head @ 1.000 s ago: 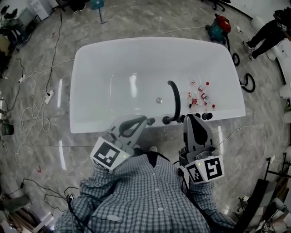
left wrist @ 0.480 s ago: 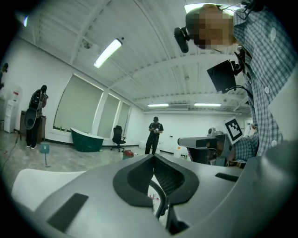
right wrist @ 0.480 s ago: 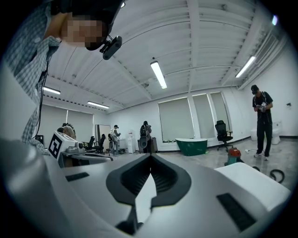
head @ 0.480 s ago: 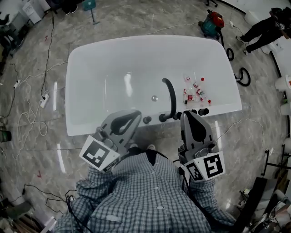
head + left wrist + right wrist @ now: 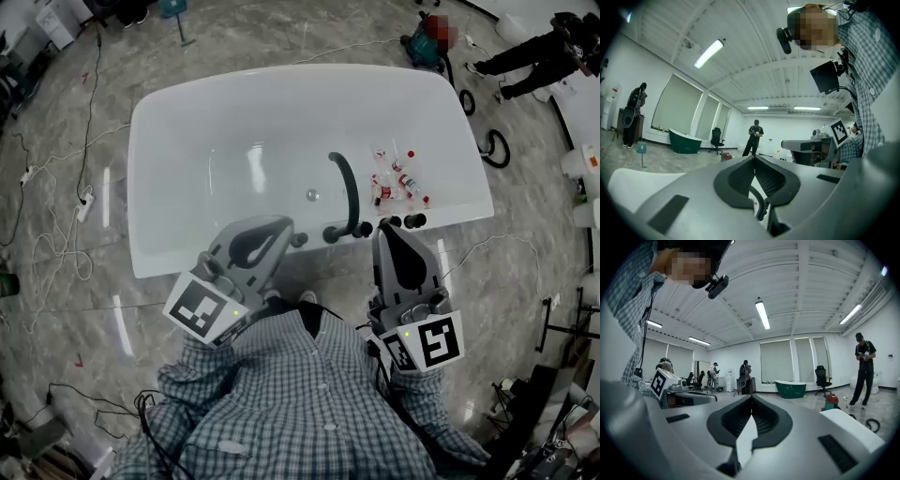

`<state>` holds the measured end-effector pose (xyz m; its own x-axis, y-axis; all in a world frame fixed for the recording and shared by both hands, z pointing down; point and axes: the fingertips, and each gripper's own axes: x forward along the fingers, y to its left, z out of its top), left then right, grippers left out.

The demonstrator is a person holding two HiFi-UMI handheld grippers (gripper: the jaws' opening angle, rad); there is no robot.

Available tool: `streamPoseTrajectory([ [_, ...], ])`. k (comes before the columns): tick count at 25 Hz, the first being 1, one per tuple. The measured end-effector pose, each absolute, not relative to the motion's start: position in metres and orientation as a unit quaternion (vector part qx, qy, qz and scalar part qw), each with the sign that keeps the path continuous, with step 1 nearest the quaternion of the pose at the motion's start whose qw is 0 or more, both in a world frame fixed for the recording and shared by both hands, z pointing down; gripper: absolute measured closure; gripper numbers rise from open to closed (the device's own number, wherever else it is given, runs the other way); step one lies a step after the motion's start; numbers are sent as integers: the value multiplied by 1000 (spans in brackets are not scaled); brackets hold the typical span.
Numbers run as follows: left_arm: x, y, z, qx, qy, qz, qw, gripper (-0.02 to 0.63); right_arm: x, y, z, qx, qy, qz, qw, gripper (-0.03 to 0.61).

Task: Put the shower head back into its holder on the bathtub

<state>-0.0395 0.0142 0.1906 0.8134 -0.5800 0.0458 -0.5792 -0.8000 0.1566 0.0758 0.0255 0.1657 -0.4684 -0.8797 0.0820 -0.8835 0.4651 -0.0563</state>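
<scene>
Grey marbled floor (image 5: 187, 75), white ribbed ceiling (image 5: 811, 287), strip light (image 5: 762, 315), tall blinded windows (image 5: 776, 361), black office chair (image 5: 820, 377)

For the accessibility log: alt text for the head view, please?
Seen from above, a person in a checked shirt holds the left gripper and right gripper, both shut and empty, by the near rim of a white bathtub. A black curved fitting stands at that rim; small red-capped bottles lie inside the tub.

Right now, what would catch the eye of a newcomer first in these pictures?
The large white bathtub fills the middle of the head view, with a black curved spout at its near rim. Small red-capped bottles lie inside it at the right. The left gripper and right gripper are shut and empty before that rim.
</scene>
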Motion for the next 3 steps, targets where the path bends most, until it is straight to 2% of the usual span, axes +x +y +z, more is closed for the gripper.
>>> streamPoseTrajectory([
  [3,-38,14,188,949,-304,12,80,603,76,28,162,522,-852,39,17,563],
])
